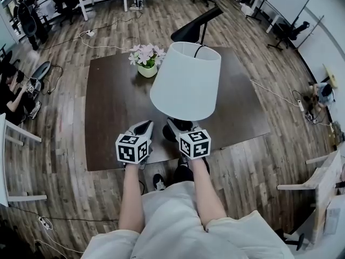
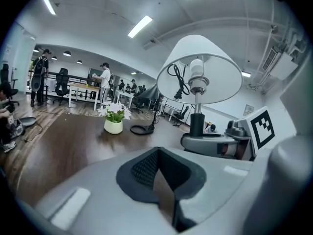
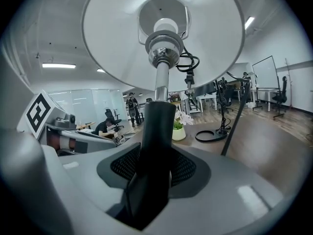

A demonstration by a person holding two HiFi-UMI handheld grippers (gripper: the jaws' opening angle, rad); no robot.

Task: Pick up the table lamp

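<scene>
Right gripper [image 3: 154, 155]: I log it clamped on the table lamp [image 1: 186, 82] stem, near table [image 1: 108, 117] edge; left gripper [image 2: 157, 166] closed, empty, just left.

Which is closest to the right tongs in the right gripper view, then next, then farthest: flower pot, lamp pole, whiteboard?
1. The lamp pole, right between the right tongs.
2. The flower pot, farther along the table.
3. The whiteboard, far right across the room.

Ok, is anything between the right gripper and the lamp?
Nothing: the right gripper view shows the right gripper closed on the lamp stem, with its pads pressed straight against it.
</scene>
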